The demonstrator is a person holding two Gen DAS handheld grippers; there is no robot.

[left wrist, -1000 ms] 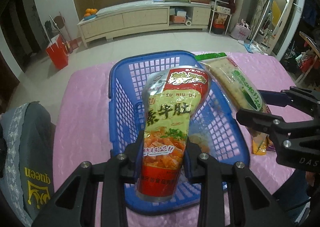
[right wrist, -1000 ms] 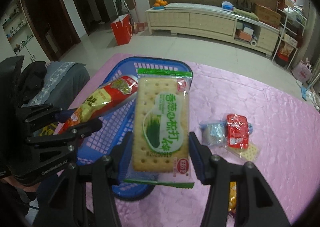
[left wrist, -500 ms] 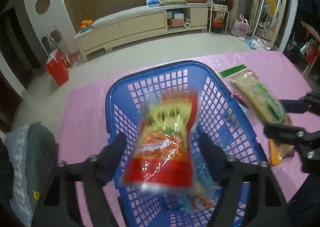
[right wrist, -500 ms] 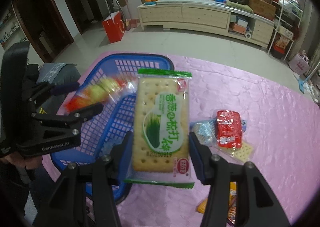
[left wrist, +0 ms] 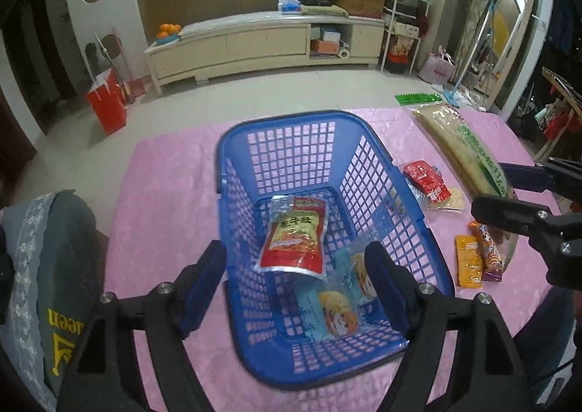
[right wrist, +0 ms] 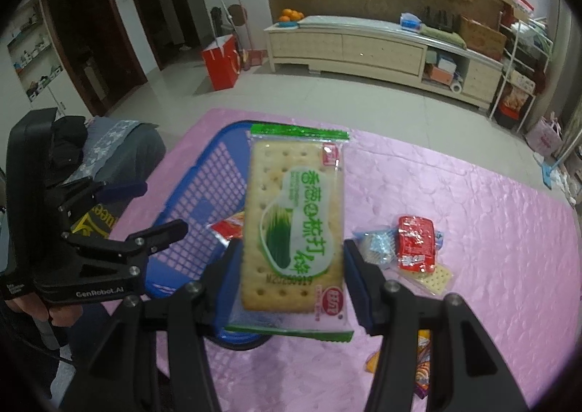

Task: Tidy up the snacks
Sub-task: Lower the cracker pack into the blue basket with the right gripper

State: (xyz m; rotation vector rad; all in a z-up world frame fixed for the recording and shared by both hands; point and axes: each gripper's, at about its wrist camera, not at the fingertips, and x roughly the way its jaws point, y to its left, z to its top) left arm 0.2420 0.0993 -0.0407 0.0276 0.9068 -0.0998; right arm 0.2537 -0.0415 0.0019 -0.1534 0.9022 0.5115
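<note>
My right tongs are clamped on the cracker packet by its long edges, held upright beside the blue basket. I judge it light, stiff and brittle under slick film, so I keep the squeeze gentle and low on the pack. My left tongs stand apart and empty over the basket, where a red pouch and two small packets lie. The basket's right rim is the edge to clear; the far half of its floor is open. More snacks sit on the pink worktop to the right.
</note>
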